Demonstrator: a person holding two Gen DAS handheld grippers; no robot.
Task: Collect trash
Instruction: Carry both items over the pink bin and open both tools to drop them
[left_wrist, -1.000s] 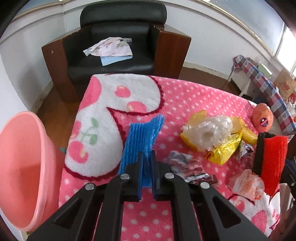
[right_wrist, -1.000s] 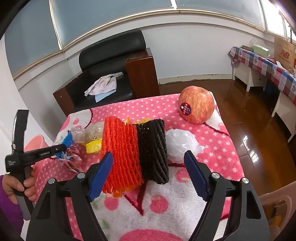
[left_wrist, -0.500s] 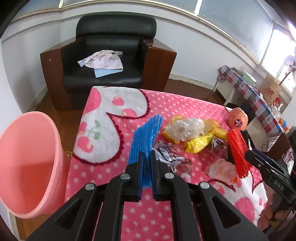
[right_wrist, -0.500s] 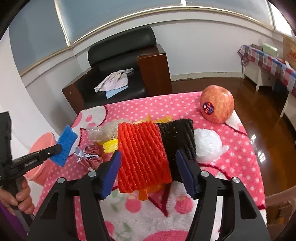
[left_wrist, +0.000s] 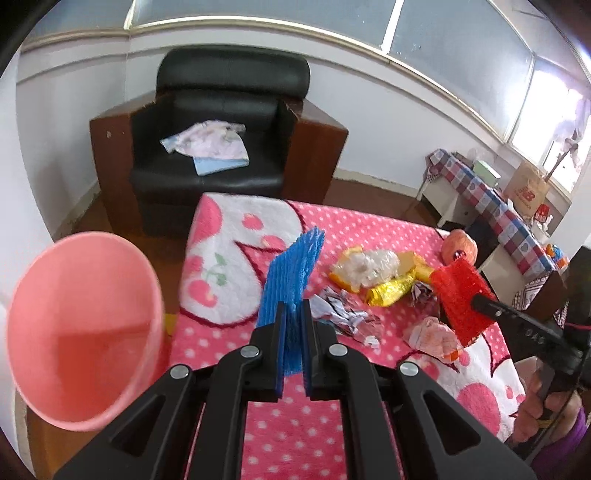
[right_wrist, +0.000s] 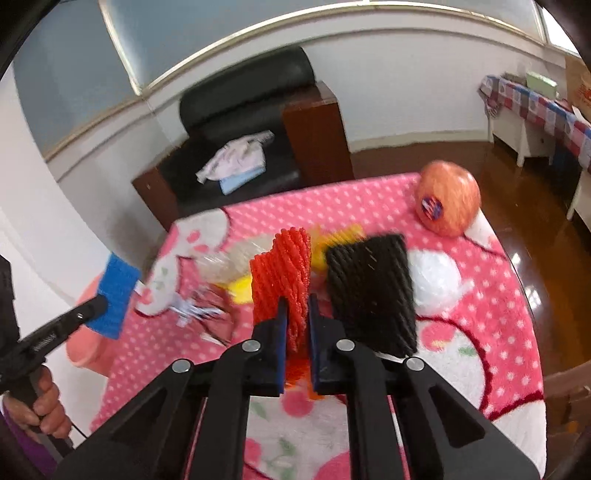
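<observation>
My left gripper (left_wrist: 293, 325) is shut on a blue foam net (left_wrist: 291, 273) and holds it above the pink blanket, right of the pink basin (left_wrist: 81, 328). It also shows in the right wrist view (right_wrist: 114, 295). My right gripper (right_wrist: 297, 314) is shut on a red foam net (right_wrist: 284, 273), lifted off the table; it shows in the left wrist view (left_wrist: 461, 295) too. A black foam net (right_wrist: 373, 291) lies on the blanket beside it. Crumpled wrappers (left_wrist: 340, 314), a gold wrapper (left_wrist: 391, 291) and clear plastic (left_wrist: 369, 264) lie mid-table.
An apple (right_wrist: 447, 203) sits at the far right corner of the table. A white plastic wad (right_wrist: 436, 277) lies right of the black net. A black armchair (left_wrist: 229, 140) with cloth stands behind the table. A side table (left_wrist: 491, 206) is at right.
My right gripper closed on the red foam net and lifted it away from the black one. My left gripper rose and pulled back with the blue net, nearer the basin.
</observation>
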